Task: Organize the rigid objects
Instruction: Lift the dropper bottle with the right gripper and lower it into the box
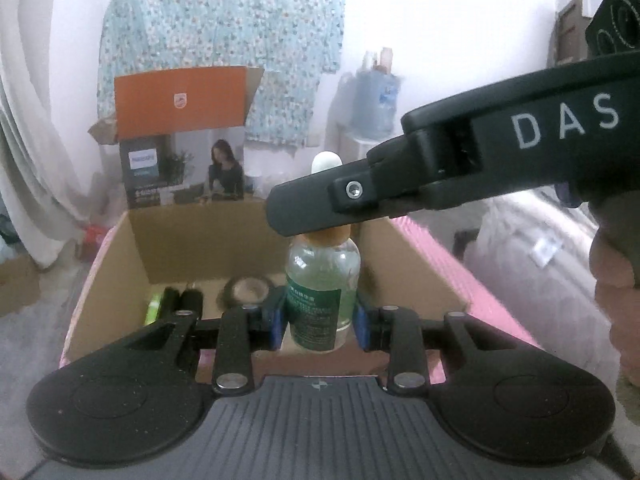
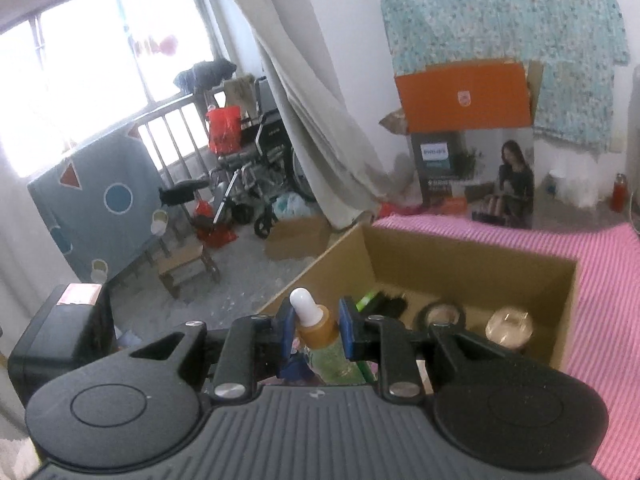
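Dropper bottle point(image 1: 323, 298) upright, gripped twice: left gripper point(image 1: 320, 320) closed on the labelled glass body, blue pads pressed against both sides; right gripper point(image 2: 316, 326) closed narrow on the amber collar under the white bulb. Seen from the left wrist, the right gripper's black arm crossing in from 3 o'clock, covering the bottle's neck, with a hand point(image 1: 616, 304) at the far right edge.

Beyond the bottle at 12 o'clock — an open cardboard box point(image 1: 416, 264), standing on a pink striped cloth point(image 2: 600, 272). On the box floor: a green item point(image 1: 153, 307) and two black cylinders point(image 1: 180, 300) toward 10 o'clock, a roll of dark tape point(image 1: 246, 290) just left of the bottle. From the right wrist, a clear round lid or jar point(image 2: 509, 326) near the box's right wall, at 3 o'clock of the tape. Bare cardboard between the tape and the far wall — the back half of the box open.

Past the far rim at 11 o'clock, a printed carton with an orange flap point(image 1: 180, 98) standing upright. Pink cloth free to the right of the box. Off the cloth's left edge, floor with a wheelchair point(image 2: 256, 160) and a small wooden stool point(image 2: 188, 268).
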{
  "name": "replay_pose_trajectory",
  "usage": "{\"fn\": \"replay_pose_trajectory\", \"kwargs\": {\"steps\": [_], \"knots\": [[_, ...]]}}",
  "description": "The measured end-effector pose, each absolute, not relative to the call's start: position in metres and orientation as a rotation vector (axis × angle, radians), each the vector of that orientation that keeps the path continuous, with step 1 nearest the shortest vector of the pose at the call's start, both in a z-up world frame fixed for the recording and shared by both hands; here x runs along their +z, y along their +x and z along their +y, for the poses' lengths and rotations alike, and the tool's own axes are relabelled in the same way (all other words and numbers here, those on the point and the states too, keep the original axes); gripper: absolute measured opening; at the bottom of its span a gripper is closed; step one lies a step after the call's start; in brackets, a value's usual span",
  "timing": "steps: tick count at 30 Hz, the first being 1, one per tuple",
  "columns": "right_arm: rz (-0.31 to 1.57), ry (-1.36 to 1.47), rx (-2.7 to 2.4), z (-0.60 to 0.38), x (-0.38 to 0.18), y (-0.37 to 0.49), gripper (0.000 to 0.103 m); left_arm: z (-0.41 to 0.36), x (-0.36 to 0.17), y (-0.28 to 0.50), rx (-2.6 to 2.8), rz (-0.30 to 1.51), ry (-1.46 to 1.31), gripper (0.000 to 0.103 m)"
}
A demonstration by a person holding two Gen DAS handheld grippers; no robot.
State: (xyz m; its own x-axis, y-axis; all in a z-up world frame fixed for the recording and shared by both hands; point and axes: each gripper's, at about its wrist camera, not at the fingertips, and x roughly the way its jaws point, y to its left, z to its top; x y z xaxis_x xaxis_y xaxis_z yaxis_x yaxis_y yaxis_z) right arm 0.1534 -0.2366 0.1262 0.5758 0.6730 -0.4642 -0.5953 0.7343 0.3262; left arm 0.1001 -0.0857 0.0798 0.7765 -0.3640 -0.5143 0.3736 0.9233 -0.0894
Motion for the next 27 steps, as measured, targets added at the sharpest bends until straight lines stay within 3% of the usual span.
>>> {"fn": "replay_pose_trajectory", "kwargs": {"steps": [13,27], "knots": [[0.850,0.273,0.660,-0.273,0.063,0.264,0.025,-0.122,0.051,0.196,-0.433,0.758,-0.024,0.031],[0.919,0.176,0.634,-0.259,0.034,0.290,0.026,-0.122,0.032,0.230,-0.400,0.897,-0.066,0.035]]}}
